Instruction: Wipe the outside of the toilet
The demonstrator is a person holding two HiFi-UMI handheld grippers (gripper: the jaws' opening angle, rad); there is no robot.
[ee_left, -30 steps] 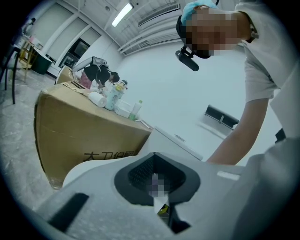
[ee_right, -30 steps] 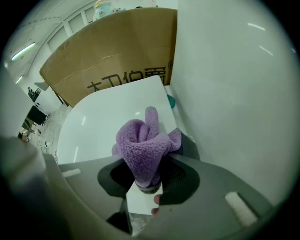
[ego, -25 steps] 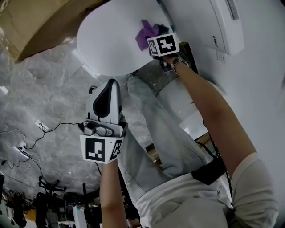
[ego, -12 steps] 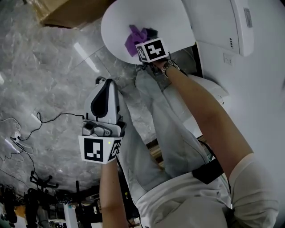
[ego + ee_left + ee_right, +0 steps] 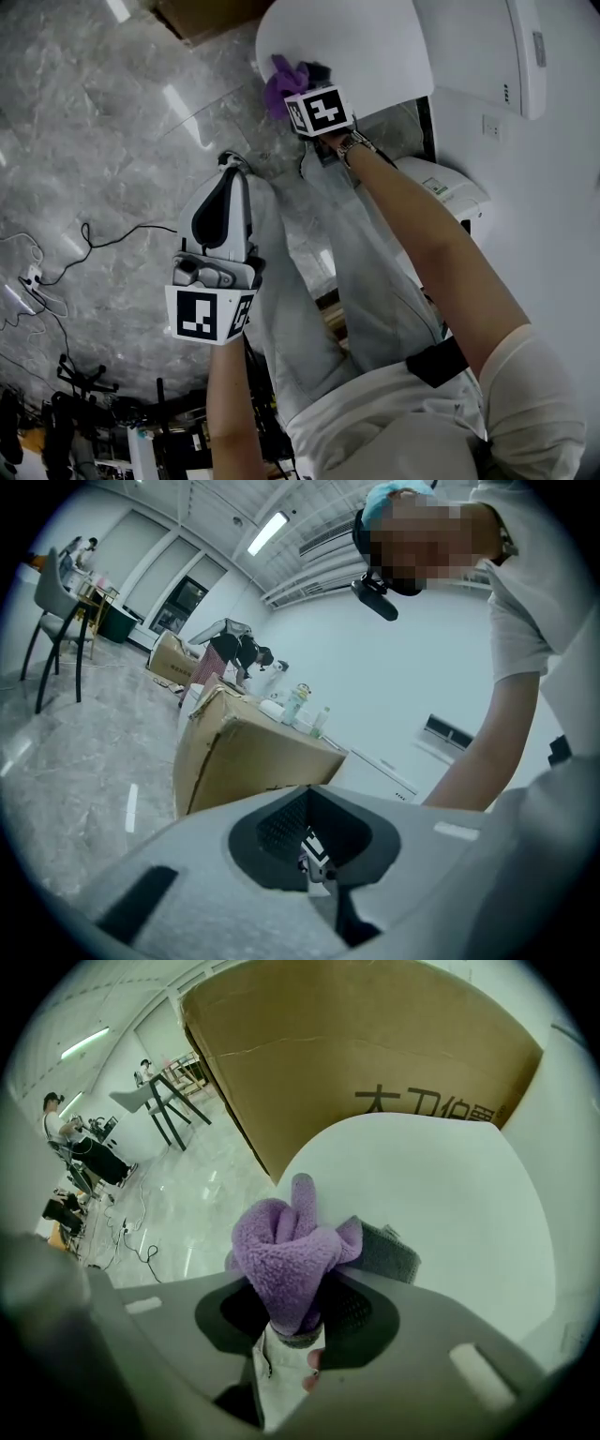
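Toilet lid [image 5: 375, 47] cut off at top of head view; rest of toilet mostly hidden behind person's leg and right arm. Right gripper [image 5: 298, 1330] jaws clamped on bunched purple cloth [image 5: 286, 1255], now at lid's left edge; 1 s ago it was nearer lid middle. Left gripper [image 5: 317, 862] jaws together, nothing btwn, held near, well apart from lid. Cardboard box [image 5: 375, 1063] beyond lid.
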